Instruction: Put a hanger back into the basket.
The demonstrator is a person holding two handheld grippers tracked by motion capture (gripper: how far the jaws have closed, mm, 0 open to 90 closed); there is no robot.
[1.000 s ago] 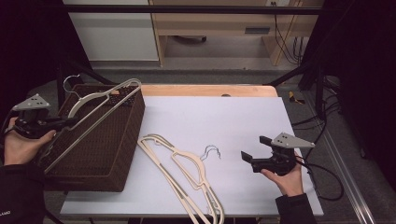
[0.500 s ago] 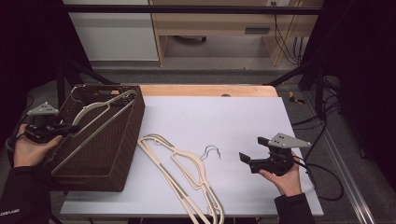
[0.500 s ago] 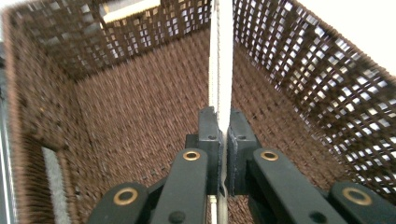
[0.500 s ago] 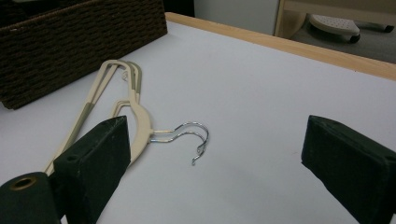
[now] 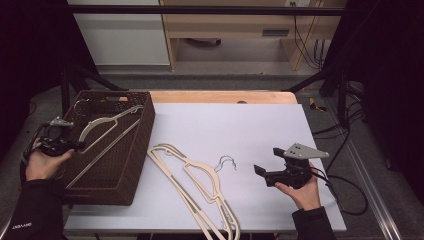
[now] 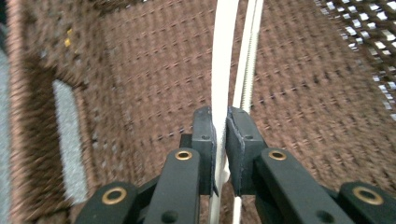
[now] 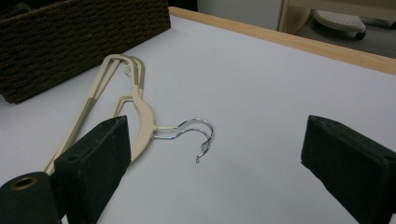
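Your left gripper (image 6: 220,140) has just been easing its jaws apart around the cream hanger (image 6: 223,70), which lies inside the brown wicker basket (image 5: 137,150). Your right gripper (image 7: 210,158), wide open and holding nothing, hovers near two more hangers (image 5: 200,185) on the white table (image 5: 250,130).

A cream hanger (image 5: 107,132) with a metal hook is seen lying slanted inside the brown woven basket (image 5: 142,145) at the table's left edge, its hook toward the far left corner. Its flat cream arm (image 6: 223,70) is seen running up across the basket's woven wall.
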